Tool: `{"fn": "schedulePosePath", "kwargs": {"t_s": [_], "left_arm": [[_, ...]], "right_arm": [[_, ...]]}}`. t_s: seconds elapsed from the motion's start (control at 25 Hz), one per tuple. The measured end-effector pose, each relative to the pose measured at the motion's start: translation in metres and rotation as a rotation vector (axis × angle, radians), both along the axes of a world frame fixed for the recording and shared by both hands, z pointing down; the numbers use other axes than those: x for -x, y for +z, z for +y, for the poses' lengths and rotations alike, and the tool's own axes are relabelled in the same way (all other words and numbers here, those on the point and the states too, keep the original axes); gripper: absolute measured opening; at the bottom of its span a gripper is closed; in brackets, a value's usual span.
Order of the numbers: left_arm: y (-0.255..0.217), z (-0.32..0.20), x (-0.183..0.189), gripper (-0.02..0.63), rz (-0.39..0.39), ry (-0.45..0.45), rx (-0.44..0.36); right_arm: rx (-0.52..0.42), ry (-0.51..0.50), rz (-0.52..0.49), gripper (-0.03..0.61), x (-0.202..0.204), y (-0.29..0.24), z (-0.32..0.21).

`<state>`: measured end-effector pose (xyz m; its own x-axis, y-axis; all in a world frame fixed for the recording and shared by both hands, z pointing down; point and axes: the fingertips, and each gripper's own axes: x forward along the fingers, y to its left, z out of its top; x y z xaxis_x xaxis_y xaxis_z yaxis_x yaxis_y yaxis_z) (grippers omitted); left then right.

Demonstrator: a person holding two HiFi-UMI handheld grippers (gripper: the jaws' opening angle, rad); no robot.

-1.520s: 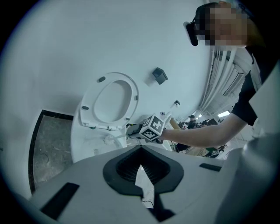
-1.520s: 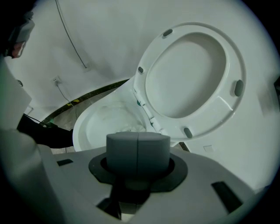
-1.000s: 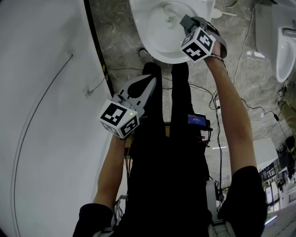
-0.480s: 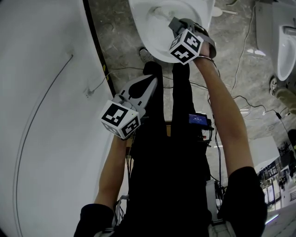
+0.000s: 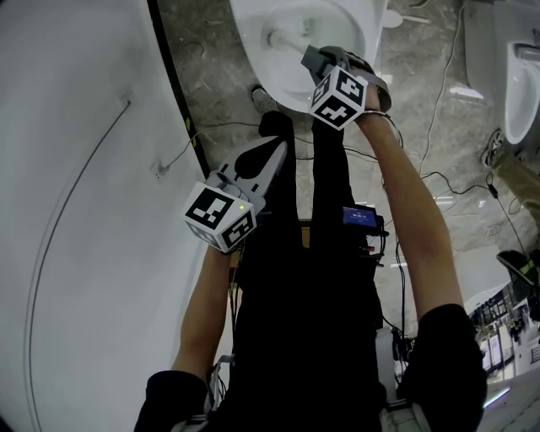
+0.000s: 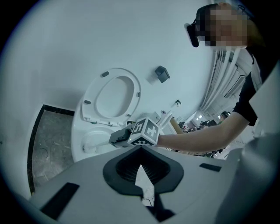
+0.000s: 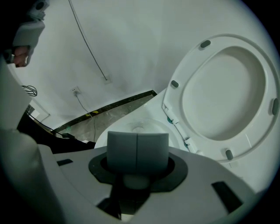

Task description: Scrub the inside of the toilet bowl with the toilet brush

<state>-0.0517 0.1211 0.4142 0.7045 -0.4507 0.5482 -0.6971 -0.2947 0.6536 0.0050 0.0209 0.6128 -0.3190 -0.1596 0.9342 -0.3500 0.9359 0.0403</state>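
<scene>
The white toilet bowl (image 5: 333, 21) lies at the top of the head view, its seat (image 7: 227, 87) raised. My right gripper (image 5: 310, 57) reaches over the bowl's near rim, shut on the handle of the white toilet brush (image 5: 276, 38), whose head is down inside the bowl. In the right gripper view the two grey pads (image 7: 122, 151) meet with the handle under them, and the bowl (image 7: 148, 127) shows beyond. My left gripper (image 5: 276, 148) hangs at waist height, shut and holding nothing. From the left gripper view I see the right gripper (image 6: 114, 138) and the brush (image 6: 90, 146) in the bowl.
A white curved wall (image 5: 76, 169) fills the left. Black cables (image 5: 439, 93) trail over the grey stone floor. Another white fixture (image 5: 519, 84) stands at the right edge. The person's black-clad legs (image 5: 312, 253) and a shoe (image 5: 261, 99) are just in front of the bowl.
My right gripper has moved left across the bowl with the brush, and the brush head has swung to the bowl's left side. The left gripper has stayed put.
</scene>
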Motion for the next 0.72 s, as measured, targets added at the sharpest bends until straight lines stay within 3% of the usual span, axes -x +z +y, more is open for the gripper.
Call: {"fn": "schedulePosePath", "kwargs": {"t_s": [0.72], "left_arm": [[0.006,0.003,-0.021,0.011,0.023,0.028,-0.004]], "right_arm": [[0.147,-0.025,-0.024,0.158,-0.038,0.003,0.08]]}}
